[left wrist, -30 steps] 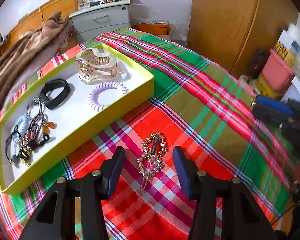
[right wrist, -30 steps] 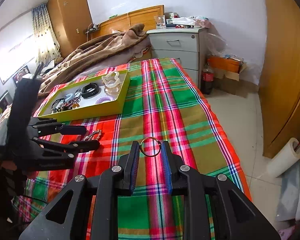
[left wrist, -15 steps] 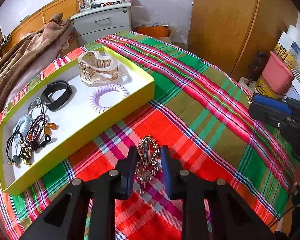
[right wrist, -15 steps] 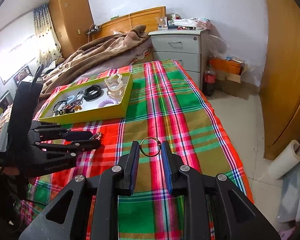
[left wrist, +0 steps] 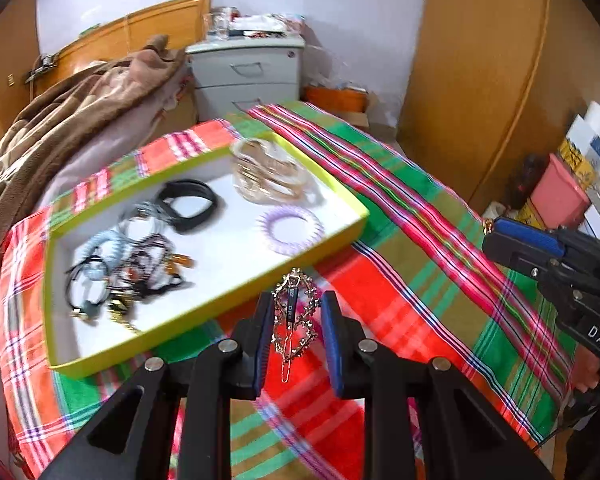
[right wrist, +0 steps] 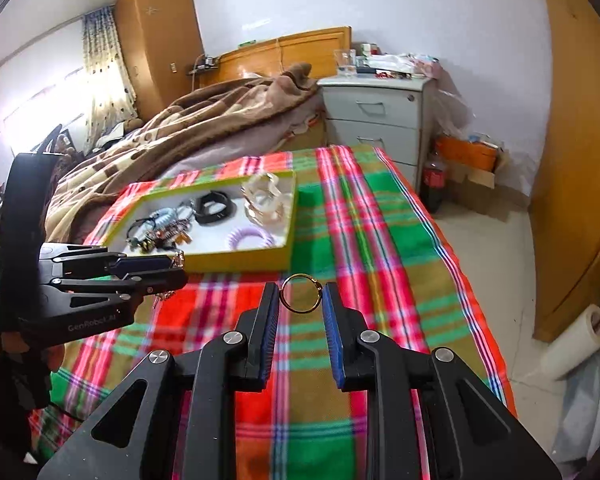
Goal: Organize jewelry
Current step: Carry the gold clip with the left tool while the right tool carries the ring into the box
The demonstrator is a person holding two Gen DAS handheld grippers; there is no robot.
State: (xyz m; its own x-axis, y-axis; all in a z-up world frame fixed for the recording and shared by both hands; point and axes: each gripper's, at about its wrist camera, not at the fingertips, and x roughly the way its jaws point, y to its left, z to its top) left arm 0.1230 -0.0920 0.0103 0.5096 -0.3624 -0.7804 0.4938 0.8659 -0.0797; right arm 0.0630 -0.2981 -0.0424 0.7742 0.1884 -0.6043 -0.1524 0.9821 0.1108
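My left gripper is shut on a gold beaded hair clip and holds it above the plaid bedspread, just short of the near wall of the yellow-green tray. The tray holds a clear claw clip, a lilac coil tie, a black band and a tangle of hair ties. My right gripper is shut on a gold ring, held above the bedspread to the right of the tray. The left gripper shows at the left in the right wrist view.
A brown blanket lies heaped behind the tray. A grey nightstand stands past the bed's corner. The bed edge drops to the floor on the right. A pink bin and a paper roll stand on the floor.
My left gripper closed on the hair clip, lifted it off the bedspread and moved toward the tray. My right gripper keeps hold of the ring and has risen a little.
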